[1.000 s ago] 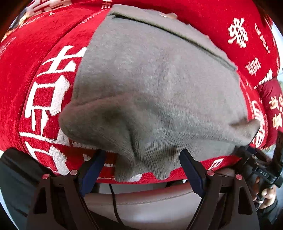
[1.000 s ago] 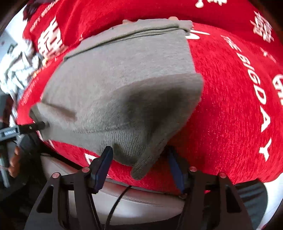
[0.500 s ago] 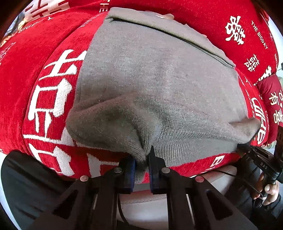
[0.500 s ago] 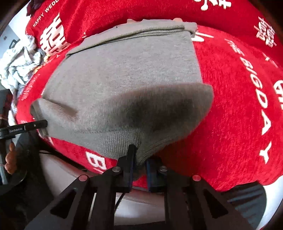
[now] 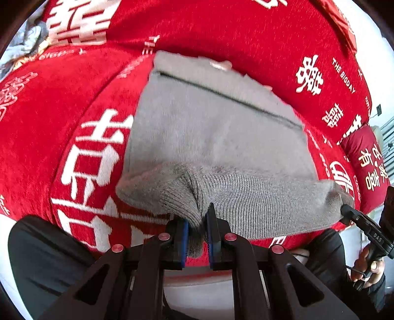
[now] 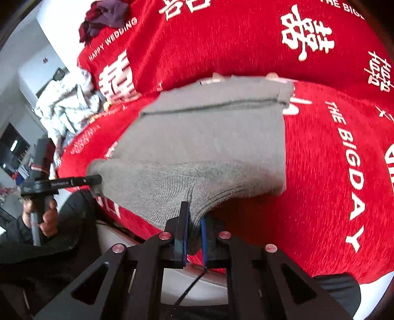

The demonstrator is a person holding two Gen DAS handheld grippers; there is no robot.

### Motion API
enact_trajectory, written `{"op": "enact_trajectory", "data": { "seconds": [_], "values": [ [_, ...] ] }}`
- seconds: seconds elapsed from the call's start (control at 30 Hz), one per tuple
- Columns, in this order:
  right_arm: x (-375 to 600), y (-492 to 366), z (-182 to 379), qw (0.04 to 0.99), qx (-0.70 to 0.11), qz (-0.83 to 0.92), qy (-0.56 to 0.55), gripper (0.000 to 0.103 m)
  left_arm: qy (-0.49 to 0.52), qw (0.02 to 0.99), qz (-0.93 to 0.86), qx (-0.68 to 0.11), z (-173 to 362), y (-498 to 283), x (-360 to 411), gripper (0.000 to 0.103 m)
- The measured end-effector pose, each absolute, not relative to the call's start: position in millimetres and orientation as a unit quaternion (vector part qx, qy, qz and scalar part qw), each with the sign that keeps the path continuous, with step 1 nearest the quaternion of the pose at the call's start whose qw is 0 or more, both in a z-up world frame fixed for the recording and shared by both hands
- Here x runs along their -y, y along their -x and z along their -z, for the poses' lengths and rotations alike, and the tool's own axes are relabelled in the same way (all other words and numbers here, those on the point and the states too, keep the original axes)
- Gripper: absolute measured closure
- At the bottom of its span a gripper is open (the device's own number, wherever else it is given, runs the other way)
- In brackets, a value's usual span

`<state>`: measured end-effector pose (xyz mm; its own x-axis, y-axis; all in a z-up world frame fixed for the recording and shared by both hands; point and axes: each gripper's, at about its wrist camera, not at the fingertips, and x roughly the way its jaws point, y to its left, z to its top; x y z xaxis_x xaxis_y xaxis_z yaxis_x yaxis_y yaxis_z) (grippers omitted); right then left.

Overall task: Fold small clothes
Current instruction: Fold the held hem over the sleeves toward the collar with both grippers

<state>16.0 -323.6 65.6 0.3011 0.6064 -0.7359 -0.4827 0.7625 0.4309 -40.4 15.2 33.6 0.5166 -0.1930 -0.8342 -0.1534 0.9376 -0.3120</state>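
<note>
A grey knit garment (image 5: 216, 137) lies folded on a red blanket (image 5: 49, 128) with white lettering. Its near hem is lifted off the blanket at both corners. My left gripper (image 5: 197, 221) is shut on the hem's left corner, which bunches between the blue pads. My right gripper (image 6: 192, 230) is shut on the hem's right corner. In the right wrist view the grey knit garment (image 6: 209, 145) stretches left to the left gripper (image 6: 94, 181). In the left wrist view the right gripper (image 5: 346, 209) pinches the far right corner.
The red blanket (image 6: 332, 160) covers the whole surface. A pile of pale clothes (image 6: 64, 103) lies at the far left, with dark purple clothes (image 6: 103, 17) beyond it. A red cushion (image 5: 367, 160) sits at the right. A person's hand (image 6: 46, 216) and dark sleeve hold the left gripper's handle.
Both grippers went from open around the hem's corners to shut on them, then rose, lifting the near hem off the blanket.
</note>
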Motion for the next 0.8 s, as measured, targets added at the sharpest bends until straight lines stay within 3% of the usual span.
{"op": "enact_trajectory", "data": {
  "seconds": [0.4,0.8],
  "values": [
    [328,-44,-114,0.843,-0.43,-0.312,-0.088,0.094,0.174,0.889,0.001,-0.423,-92,11,-13,0.09],
    [313,-100,-139,0.865,-0.412,-0.272,-0.084,0.094,0.179,0.895,-0.002,-0.409,-119,-42,-19,0.09]
  ]
}}
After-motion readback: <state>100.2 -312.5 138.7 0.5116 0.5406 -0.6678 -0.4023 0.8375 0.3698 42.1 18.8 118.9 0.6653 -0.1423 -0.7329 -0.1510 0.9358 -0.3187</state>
